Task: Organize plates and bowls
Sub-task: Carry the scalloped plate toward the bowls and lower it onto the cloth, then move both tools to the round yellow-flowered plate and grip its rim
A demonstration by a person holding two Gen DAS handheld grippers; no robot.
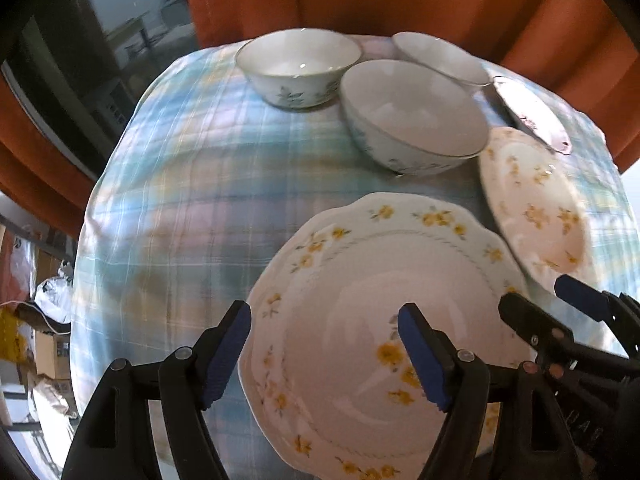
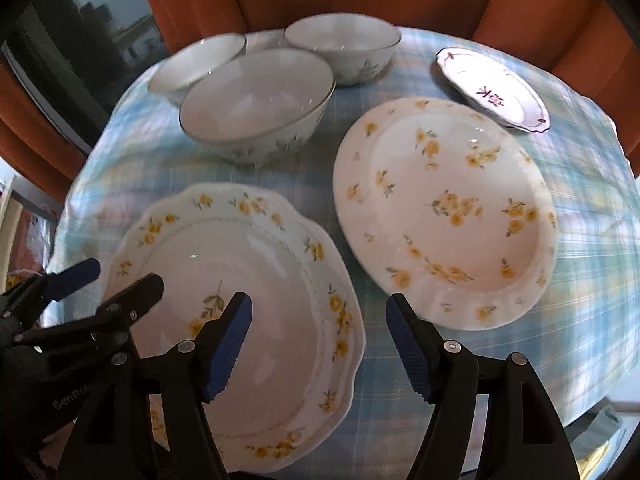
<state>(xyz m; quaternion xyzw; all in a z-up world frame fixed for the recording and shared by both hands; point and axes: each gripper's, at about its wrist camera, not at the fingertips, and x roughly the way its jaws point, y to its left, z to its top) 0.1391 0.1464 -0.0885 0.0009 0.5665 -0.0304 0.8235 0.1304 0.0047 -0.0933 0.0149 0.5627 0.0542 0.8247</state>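
Both the left claw point(image 1: 324, 354) and right claw point(image 2: 318, 346) are held apart, gripping nothing, above a glossy scalloped plate point(image 2: 240, 280) at the near edge of the plaid-clothed counter point(image 1: 180, 184). A round floral plate point(image 2: 444, 208) lies beside it; three smooth bowls point(image 2: 256, 104) are clustered at the far edge.

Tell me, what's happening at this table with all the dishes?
A person is sorting crockery with two handheld tools. The left tool and right tool both hang open above the scalloped yellow-flowered plate, holding nothing. A second flowered plate lies beside it, a small purple-trimmed dish sits farther back, and three bowls cluster at the far side of the checked tablecloth. Nothing is stacked yet.
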